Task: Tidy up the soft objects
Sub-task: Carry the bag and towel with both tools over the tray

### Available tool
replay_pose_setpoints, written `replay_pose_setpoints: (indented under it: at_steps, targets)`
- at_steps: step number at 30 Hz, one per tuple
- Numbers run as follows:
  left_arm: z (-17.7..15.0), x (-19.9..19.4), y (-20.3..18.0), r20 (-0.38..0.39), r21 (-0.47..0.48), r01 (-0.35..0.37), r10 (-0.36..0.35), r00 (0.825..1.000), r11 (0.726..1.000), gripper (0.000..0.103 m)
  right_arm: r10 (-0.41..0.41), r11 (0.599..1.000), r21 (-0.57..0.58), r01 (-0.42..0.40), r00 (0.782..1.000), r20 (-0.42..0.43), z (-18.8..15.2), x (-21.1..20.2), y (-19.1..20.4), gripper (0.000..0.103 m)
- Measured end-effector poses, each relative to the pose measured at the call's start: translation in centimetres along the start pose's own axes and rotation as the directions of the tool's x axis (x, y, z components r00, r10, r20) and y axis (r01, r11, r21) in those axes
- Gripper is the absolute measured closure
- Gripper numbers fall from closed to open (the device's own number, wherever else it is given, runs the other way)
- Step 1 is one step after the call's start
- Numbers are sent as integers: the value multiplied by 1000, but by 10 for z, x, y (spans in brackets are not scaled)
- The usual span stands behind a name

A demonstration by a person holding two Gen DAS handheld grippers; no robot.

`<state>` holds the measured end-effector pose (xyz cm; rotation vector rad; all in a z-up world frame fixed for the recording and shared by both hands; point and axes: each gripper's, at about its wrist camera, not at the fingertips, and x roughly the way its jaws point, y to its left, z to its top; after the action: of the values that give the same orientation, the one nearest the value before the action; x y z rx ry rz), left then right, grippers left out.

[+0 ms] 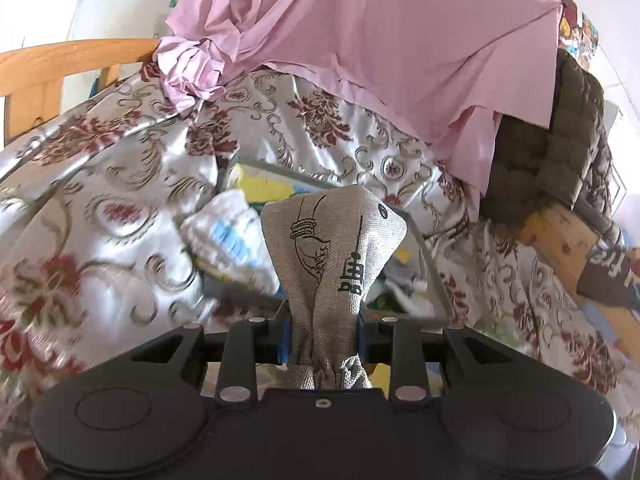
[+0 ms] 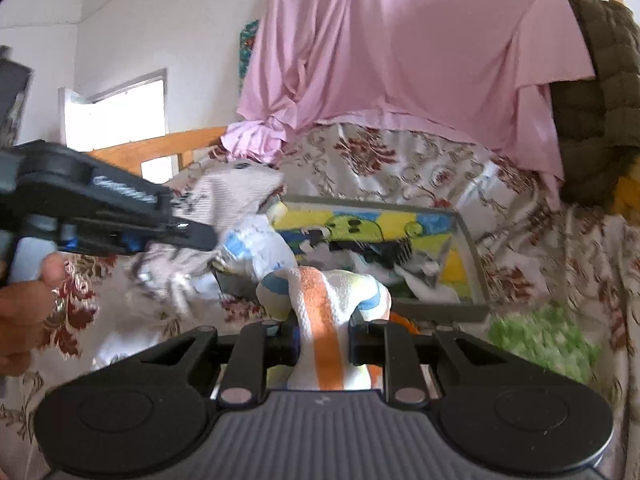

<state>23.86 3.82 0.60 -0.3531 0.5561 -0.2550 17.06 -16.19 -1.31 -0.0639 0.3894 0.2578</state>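
My left gripper (image 1: pixel 323 334) is shut on a grey linen drawstring pouch (image 1: pixel 334 252) with black line drawings; it also shows in the right wrist view (image 2: pixel 236 196), held above the left edge of the box. My right gripper (image 2: pixel 323 344) is shut on a white soft cloth with an orange stripe and blue bands (image 2: pixel 324 304), just in front of the box. The grey-rimmed storage box (image 2: pixel 468 240) with a colourful cartoon lining sits on the floral bedspread and holds several soft items. A white and blue cloth (image 1: pixel 228 240) lies over its left rim.
A floral satin bedspread (image 1: pixel 100 168) covers the bed. A pink sheet (image 1: pixel 360 40) hangs behind. An olive quilted jacket (image 2: pixel 600 80) drapes at the right. A wooden bed frame (image 1: pixel 48 68) is at the left. A green cloth (image 2: pixel 536 336) lies right of the box.
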Motion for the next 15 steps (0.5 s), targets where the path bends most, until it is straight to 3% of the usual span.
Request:
replay_pose_setpoints:
  at_steps: [4, 7, 9, 15]
  targets:
    - [25, 28, -4, 35, 9, 35, -36, 999, 999, 71, 29, 999, 21, -29, 999, 30, 16, 13, -6, 80]
    - [43, 55, -7, 54, 39, 24, -26, 998, 999, 70, 25, 1000, 11, -25, 998, 51, 31, 29, -11, 80]
    - [55, 76, -7, 47, 50, -3, 1, 999, 999, 70, 14, 1000, 11, -15, 998, 59, 43, 45, -18, 80]
    - [74, 128, 6, 11, 30, 13, -13, 1000, 999, 70, -13, 999, 44, 11, 999, 52, 72, 98, -41, 80]
